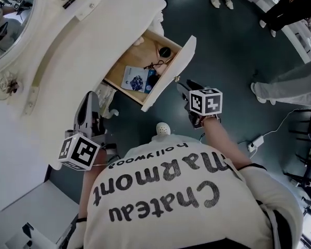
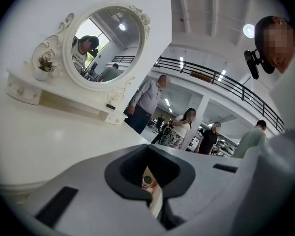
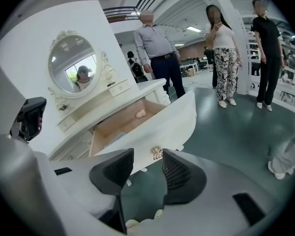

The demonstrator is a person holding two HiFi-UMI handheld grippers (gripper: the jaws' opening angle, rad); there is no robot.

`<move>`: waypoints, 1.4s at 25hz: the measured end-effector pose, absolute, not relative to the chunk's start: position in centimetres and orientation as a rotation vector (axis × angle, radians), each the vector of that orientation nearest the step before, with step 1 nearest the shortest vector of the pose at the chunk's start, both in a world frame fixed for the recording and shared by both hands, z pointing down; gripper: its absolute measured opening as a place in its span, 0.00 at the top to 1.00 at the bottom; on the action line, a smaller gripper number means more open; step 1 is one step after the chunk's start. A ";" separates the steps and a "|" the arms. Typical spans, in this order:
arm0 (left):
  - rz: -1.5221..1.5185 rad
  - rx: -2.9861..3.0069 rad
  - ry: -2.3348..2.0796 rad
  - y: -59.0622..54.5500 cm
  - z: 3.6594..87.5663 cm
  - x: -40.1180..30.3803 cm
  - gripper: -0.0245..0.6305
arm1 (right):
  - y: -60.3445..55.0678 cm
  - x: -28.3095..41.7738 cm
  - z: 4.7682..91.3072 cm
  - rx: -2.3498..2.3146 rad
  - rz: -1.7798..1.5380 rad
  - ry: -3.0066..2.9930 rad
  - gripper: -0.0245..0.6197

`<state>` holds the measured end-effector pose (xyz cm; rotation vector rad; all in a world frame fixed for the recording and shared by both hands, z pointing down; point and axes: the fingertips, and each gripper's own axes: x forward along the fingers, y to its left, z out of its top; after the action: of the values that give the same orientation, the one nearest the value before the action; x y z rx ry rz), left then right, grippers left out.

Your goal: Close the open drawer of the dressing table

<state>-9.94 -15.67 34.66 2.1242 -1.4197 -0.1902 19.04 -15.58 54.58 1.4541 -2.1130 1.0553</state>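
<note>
The white dressing table has one drawer pulled far out, with a blue-and-white packet and black bits inside. Its curved white front carries a small gold knob. My right gripper is just in front of that drawer front, a little apart from it. In the right gripper view the right gripper stands open, with the knob showing just beyond the gap and nothing between the pads. My left gripper hovers at the table's front edge; the left gripper looks shut.
A round mirror on a small shelf unit stands at the back of the tabletop. Several people stand on the dark floor beyond the table. A white power strip with its cable lies on the floor to my right.
</note>
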 end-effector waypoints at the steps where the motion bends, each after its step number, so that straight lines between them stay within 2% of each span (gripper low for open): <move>1: -0.189 2.121 -1.429 -15.8 34.7 -10.1 0.95 | -15.8 19.0 55.0 1.440 1.057 -2.109 0.67; 28: -0.207 1.994 -1.566 -17.1 35.5 -13.3 0.95 | -19.0 17.9 59.9 1.252 0.991 -1.994 0.64; 30: -0.207 1.992 -1.567 -17.2 35.5 -13.3 0.95 | -19.2 18.0 59.9 1.264 0.976 -1.984 0.66; 33: -0.207 1.987 -1.573 -17.2 35.6 -13.4 0.95 | -19.5 18.4 59.9 1.301 0.974 -1.970 0.76; 35: -0.206 1.989 -1.575 -17.2 35.5 -13.4 0.95 | -19.6 18.5 59.9 1.299 0.986 -1.972 0.76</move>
<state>-13.38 -17.22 35.55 1.9890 -1.5747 -0.2063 18.47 -19.62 59.87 1.2995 -1.9723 0.9859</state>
